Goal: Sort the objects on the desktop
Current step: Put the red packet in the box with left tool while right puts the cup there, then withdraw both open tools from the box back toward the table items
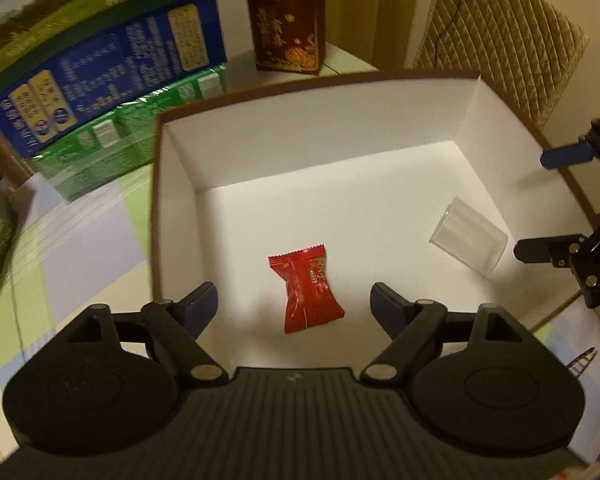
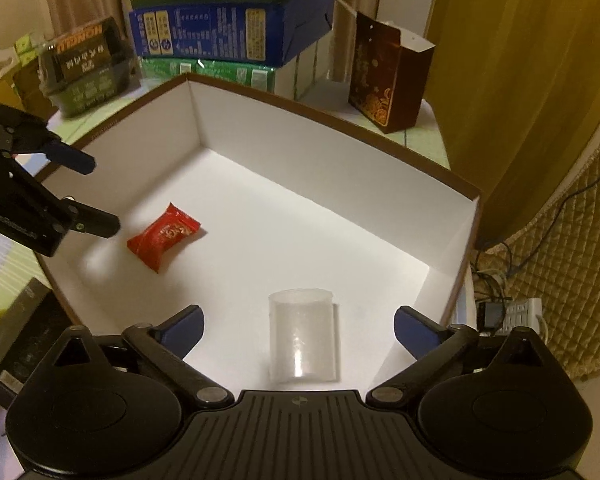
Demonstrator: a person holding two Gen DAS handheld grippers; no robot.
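Both items look just released. The left hand-held gripper [image 1: 292, 304] hangs open above the red candy [image 1: 306, 292]; the right hand-held gripper [image 2: 298, 330] hangs open over the toppled clear cup [image 2: 302, 340], both inside the white box [image 2: 340, 168]. Next: withdraw and seek another worktop item.
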